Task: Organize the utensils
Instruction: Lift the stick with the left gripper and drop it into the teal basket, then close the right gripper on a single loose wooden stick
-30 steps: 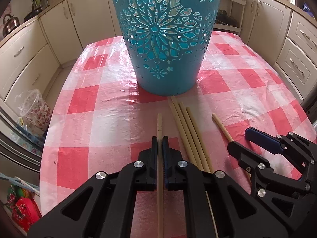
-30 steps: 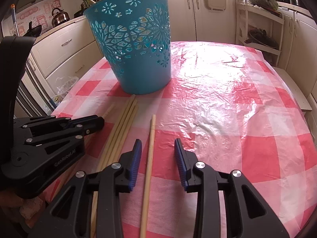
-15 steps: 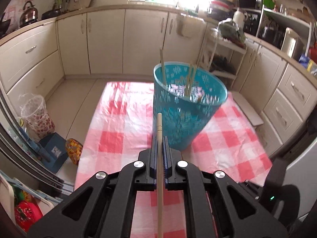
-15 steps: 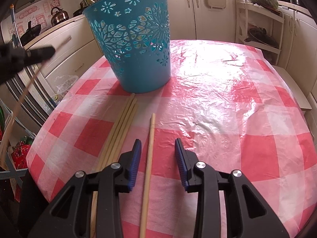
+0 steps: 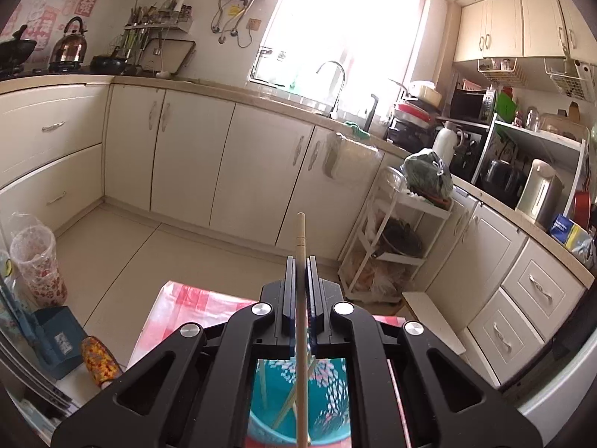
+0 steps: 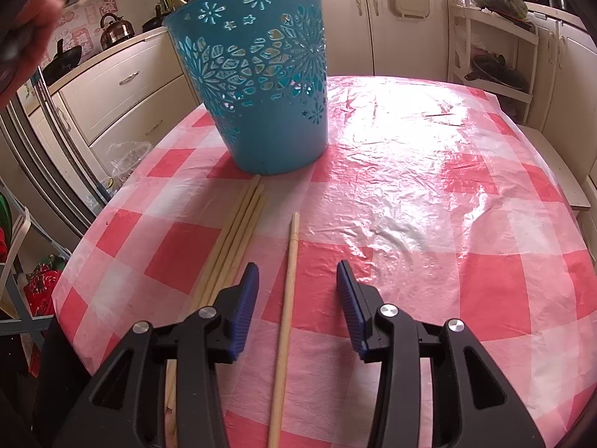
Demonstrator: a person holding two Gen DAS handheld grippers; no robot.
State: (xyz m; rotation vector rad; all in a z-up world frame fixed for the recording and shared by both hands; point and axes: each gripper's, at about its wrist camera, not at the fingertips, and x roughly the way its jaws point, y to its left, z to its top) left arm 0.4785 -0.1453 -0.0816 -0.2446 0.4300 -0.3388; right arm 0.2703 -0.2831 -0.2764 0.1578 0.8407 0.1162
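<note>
My left gripper (image 5: pixel 299 261) is shut on a wooden chopstick (image 5: pixel 300 235) and holds it upright, high above the teal cut-out basket (image 5: pixel 328 384), whose open mouth shows below with several chopsticks inside. In the right wrist view the teal basket (image 6: pixel 257 86) stands on the red-checked tablecloth (image 6: pixel 429 194). My right gripper (image 6: pixel 297 287) is open just above the cloth, its jaws on either side of a single chopstick (image 6: pixel 286 310). A bundle of several chopsticks (image 6: pixel 235 235) lies to its left, pointing at the basket's foot.
Cream kitchen cabinets (image 5: pixel 194 160) ring the table. A white trolley with bags (image 5: pixel 395 246) stands beyond the table. The person's hand (image 6: pixel 33 3) shows at the upper left of the right wrist view. A plastic bin (image 5: pixel 35 261) stands on the floor at left.
My left gripper has lifted the chopstick off the cloth and risen above the basket's mouth, tilting up toward the room. The right gripper has stayed open over its chopstick.
</note>
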